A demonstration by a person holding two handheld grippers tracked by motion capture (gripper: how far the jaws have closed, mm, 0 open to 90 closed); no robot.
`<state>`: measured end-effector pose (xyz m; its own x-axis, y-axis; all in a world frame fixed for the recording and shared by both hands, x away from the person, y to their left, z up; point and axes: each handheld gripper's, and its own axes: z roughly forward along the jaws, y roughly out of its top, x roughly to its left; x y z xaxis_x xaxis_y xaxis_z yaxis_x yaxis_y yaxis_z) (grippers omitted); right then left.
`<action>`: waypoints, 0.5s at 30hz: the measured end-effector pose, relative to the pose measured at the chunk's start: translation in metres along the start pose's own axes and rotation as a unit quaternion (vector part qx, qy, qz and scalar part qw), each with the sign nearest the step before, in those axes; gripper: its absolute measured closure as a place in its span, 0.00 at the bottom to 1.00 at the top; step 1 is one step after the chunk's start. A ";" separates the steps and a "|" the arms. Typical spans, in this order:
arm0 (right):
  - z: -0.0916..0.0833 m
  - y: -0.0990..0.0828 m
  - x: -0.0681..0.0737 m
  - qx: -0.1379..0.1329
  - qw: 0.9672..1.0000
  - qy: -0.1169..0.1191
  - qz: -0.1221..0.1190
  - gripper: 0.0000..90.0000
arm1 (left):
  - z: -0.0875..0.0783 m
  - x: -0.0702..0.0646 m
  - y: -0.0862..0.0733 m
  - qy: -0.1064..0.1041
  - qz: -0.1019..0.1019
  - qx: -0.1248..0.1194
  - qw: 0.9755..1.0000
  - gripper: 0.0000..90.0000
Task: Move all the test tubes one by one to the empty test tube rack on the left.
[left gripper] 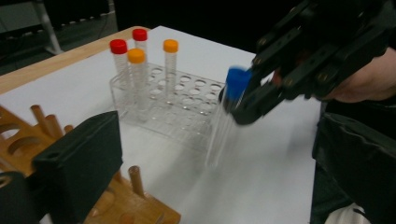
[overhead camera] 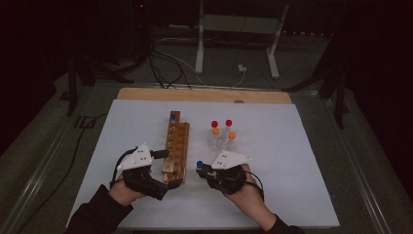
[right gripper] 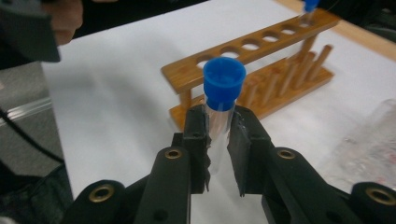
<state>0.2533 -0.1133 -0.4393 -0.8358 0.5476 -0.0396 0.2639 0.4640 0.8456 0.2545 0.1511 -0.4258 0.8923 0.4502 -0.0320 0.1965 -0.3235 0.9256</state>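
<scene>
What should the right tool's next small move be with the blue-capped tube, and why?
Probably carry it sideways over an empty hole of the wooden rack. The right tool is shut on the blue-capped tube, held upright beside the rack, whose near holes look open.

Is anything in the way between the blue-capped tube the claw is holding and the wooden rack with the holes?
Nothing visible. The right claw grips the clear blue-capped plastic tube just below its cap, and only bare white table lies between it and the brown wooden tube rack. The rack's nearer holes look empty; another blue-capped tube stands at the far end.
</scene>
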 end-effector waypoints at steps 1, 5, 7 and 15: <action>0.002 -0.001 0.001 0.002 1.000 0.003 0.000 0.86 | 0.001 -0.001 0.001 -0.003 0.001 -0.001 1.000 0.05; 0.006 -0.003 0.005 0.011 1.000 0.011 -0.005 0.86 | 0.006 -0.005 0.003 -0.008 0.006 0.000 1.000 0.09; 0.008 -0.004 0.007 0.014 1.000 0.014 -0.009 0.86 | 0.008 -0.007 0.004 -0.008 0.007 -0.002 1.000 0.16; 0.011 -0.004 0.011 0.017 1.000 0.023 -0.009 0.86 | 0.021 -0.012 0.006 -0.019 0.021 0.010 1.000 0.31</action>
<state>0.2480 -0.1016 -0.4487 -0.8613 0.5074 -0.0288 0.2654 0.4974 0.8259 0.2536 0.1269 -0.4281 0.9146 0.4044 -0.0068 0.1658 -0.3594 0.9183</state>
